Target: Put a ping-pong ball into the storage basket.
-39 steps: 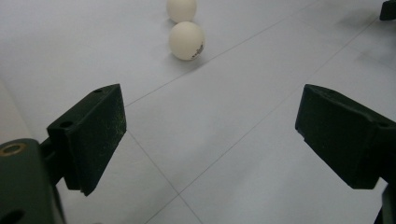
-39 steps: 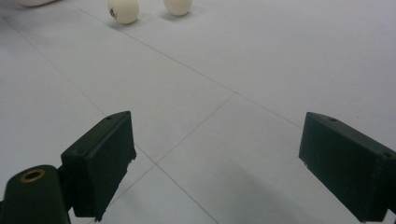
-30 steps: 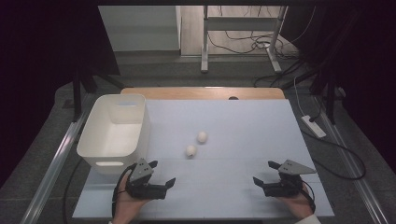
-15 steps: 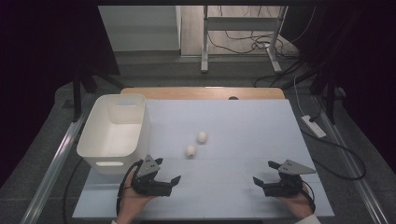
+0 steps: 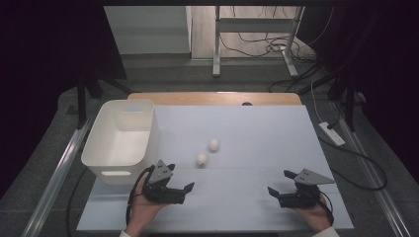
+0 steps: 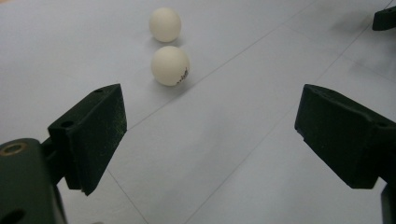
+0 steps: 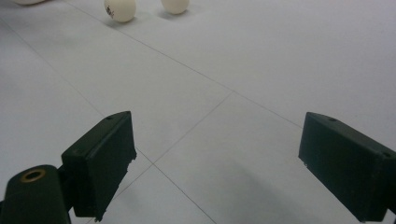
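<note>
Item: my left gripper (image 5: 184,190), near the tabletop's (image 5: 257,128) front-left corner, jaws spread wide, grasping nothing, just in front of the white bin (image 5: 123,140).

Item: near ball (image 5: 201,159), white, with dark print, resting toward the tabletop's middle, near my left gripper's open jaws but apart from them.

Item: far ball (image 5: 213,144), white, just beyond the first, not touching it.

Item: my right gripper (image 5: 277,192), near the front-right corner, jaws likewise released and empty, well apart from both balls.
</note>
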`<state>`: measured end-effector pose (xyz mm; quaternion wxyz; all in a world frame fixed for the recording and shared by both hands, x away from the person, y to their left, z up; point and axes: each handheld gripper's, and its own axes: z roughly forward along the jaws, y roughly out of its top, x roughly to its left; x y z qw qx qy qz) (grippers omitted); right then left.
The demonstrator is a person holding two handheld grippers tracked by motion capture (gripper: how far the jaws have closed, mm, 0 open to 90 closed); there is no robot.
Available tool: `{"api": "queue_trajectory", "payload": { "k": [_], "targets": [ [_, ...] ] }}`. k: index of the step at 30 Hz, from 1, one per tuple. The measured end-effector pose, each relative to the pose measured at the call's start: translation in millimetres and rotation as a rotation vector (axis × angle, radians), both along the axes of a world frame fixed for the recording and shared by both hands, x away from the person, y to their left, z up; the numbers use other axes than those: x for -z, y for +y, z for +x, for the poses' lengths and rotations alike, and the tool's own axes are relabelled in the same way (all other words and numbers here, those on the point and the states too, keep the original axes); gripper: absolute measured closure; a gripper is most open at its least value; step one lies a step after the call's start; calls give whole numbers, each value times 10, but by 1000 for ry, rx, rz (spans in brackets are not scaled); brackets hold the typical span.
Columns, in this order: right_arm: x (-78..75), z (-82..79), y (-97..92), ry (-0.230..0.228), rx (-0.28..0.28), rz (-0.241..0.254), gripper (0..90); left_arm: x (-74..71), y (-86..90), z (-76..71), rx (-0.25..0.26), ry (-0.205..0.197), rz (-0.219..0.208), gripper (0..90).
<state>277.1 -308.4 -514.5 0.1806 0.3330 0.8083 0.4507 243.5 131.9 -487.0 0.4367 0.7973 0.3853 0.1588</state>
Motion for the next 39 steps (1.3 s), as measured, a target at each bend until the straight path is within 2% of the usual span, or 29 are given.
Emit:
{"api": "queue_trajectory", "payload": {
  "k": [17, 19, 33, 39],
  "targets": [
    [5, 3, 4, 0, 1, -2, 104, -31, -82, 137, 13, 21, 16, 99],
    [2, 1, 1, -2, 4, 0, 107, -43, -88, 156, 22, 32, -8, 99],
    [1, 0, 1, -6, 5, 0, 107, -74, -173, 254, 23, 28, 27, 98],
    [1, 1, 0, -3, 6, 0, 108, -71, -205, 320, 18, 37, 22, 98]
  ]
}}
